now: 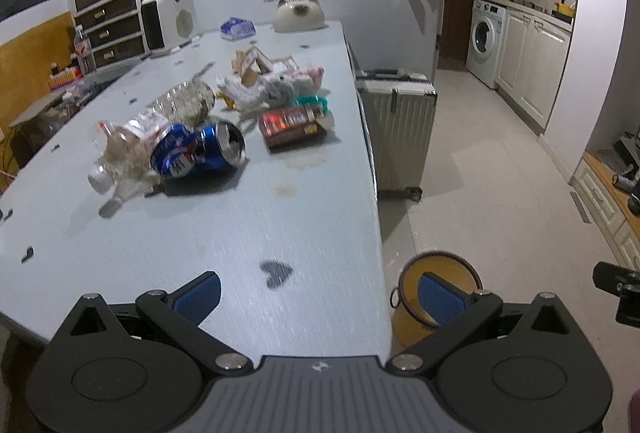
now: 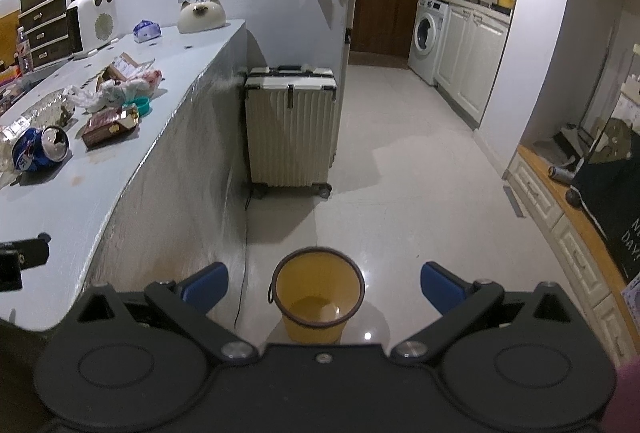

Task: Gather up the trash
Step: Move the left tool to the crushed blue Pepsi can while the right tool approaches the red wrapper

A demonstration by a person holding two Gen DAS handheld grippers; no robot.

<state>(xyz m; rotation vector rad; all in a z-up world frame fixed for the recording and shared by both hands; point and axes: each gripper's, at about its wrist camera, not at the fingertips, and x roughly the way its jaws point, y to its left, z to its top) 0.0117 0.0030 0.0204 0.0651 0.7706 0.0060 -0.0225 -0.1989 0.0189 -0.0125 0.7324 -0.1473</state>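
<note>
Left wrist view: the left gripper point(image 1: 318, 297) is spread wide and empty over the near table point(image 1: 200, 253) edge. The can point(image 1: 198, 151) lies ahead and left on its side, long axis crosswise, open end rightward. The right gripper point(image 2: 324, 287), also wide and empty, hangs over the bin point(image 2: 318, 293) on the floor, so the left is nearer the trash.

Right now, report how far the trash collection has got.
Nothing looks done: the yellow bin on the floor looks empty. Nothing in hand: left gripper and right gripper are open. Left: the blue can, plastic bottles, red box and wrappers on the table.
</note>
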